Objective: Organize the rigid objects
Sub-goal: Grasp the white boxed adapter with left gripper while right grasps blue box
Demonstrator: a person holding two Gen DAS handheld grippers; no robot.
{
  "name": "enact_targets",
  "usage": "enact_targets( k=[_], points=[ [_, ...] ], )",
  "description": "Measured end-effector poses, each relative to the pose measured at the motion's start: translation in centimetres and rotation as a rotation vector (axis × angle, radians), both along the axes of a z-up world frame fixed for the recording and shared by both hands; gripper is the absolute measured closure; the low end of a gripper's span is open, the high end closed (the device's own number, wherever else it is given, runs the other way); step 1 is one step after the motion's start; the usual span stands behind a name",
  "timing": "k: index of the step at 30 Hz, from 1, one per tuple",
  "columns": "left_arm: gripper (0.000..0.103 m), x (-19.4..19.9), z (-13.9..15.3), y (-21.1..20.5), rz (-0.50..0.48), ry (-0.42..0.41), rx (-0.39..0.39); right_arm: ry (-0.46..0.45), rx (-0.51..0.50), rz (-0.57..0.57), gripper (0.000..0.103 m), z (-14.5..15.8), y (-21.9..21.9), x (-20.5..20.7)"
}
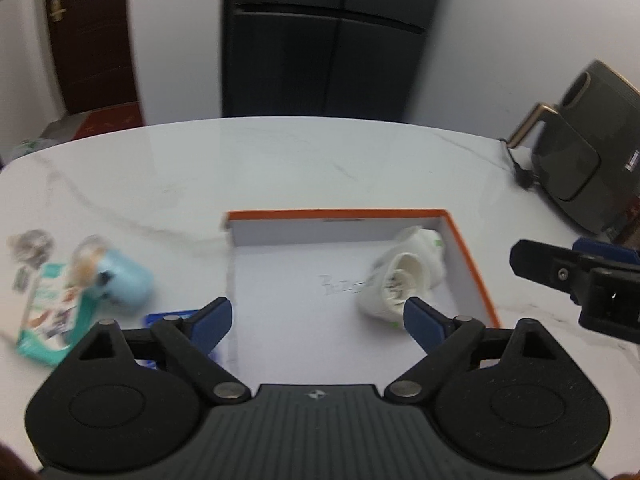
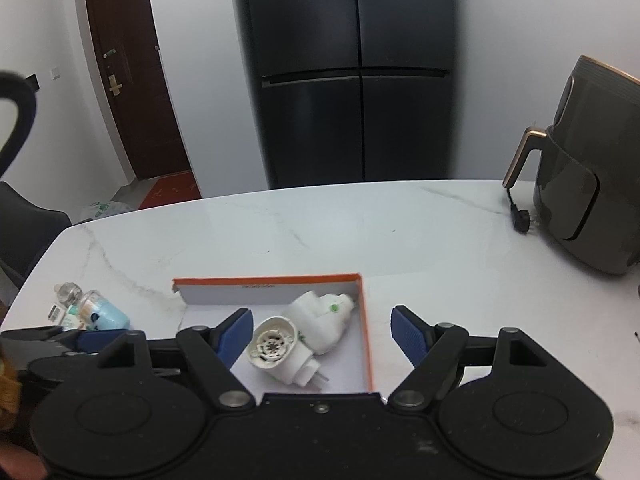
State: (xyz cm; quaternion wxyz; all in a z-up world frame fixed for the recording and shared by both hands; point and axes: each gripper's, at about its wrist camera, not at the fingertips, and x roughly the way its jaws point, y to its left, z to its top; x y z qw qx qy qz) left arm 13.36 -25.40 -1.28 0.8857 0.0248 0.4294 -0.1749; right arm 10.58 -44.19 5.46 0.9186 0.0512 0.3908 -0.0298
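A shallow white box with an orange rim lies on the marble table. Two white plug-in devices lie in its right half: one with a round open end and one behind it. My left gripper hangs open over the box with nothing between its blue pads; its right pad is just in front of the round-ended device. My right gripper is open too, above the box's right side, and holds nothing.
Left of the box lie a light blue bottle, a teal packet, a small blue box and a clear bottle. A dark air fryer with its plug stands at the far right. A chair is at the left.
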Motion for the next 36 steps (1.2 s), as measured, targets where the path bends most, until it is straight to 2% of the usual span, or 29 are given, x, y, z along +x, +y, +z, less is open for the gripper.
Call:
enact_targets(
  k=[11, 20, 30, 36],
  points=[
    [0.008, -1.4, 1.3, 7.7, 0.139, -0.014, 0.017, 0.029, 0.025, 0.119, 0.013, -0.8, 6.7, -0.7],
    [0.008, -2.1, 2.0, 12.2, 0.212, -0.025, 0.017, 0.037, 0.031, 0.206, 0.013, -0.8, 11.6, -1.1],
    [0.007, -2.3, 1.8, 16.9, 0.264, -0.026, 0.027, 0.054, 0.034, 0.248, 0.013, -1.2, 15.5, -1.1],
    [0.006, -0.8, 0.5, 20.7, 0.338, 0.003, 0.036, 0.063, 0.039, 0.245, 0.013, -1.7, 16.8, -1.1]
  ],
)
